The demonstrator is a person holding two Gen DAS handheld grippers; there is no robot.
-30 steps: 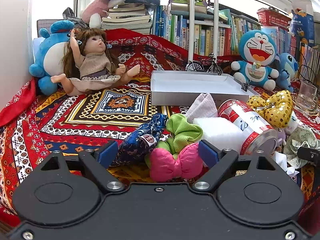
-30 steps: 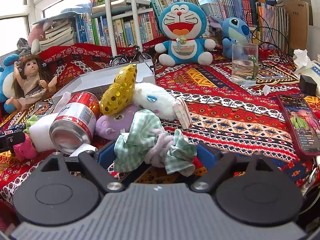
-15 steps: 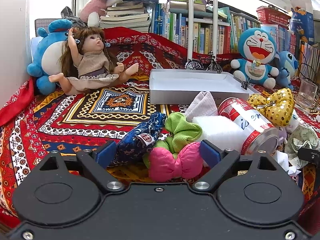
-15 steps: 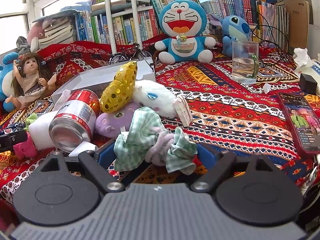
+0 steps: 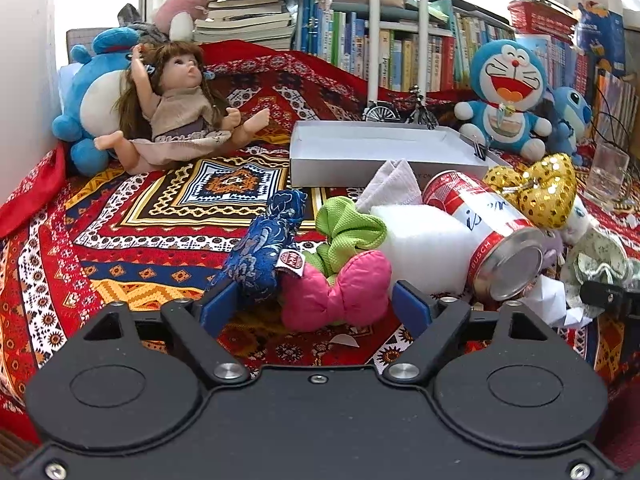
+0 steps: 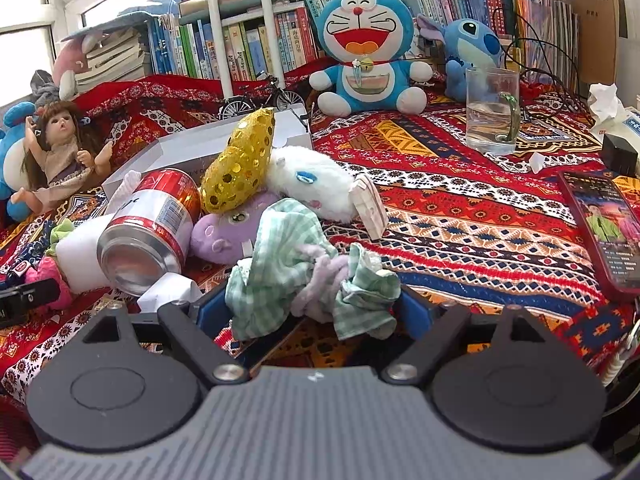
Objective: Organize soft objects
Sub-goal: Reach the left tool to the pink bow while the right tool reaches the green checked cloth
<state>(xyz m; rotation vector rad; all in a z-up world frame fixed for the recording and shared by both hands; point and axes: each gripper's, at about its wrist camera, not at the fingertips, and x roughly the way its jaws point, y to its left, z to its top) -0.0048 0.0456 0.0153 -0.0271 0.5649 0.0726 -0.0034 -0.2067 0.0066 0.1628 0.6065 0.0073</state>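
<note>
In the left wrist view the left tool (image 5: 316,306), its jaws apart and just now closing in, straddles a pink bow (image 5: 340,286) lying on the patterned cloth (image 5: 120,248), with a blue brocade pouch (image 5: 260,252) against its left pad; the bow looks light and squashy, best pinched at its narrow waist. In the right wrist view the right tool (image 6: 308,314) stands wide around a limp green checked cloth (image 6: 280,268) beside a red can (image 6: 148,228); it will likely bunch and droop, so grip the thick middle knot.
</note>
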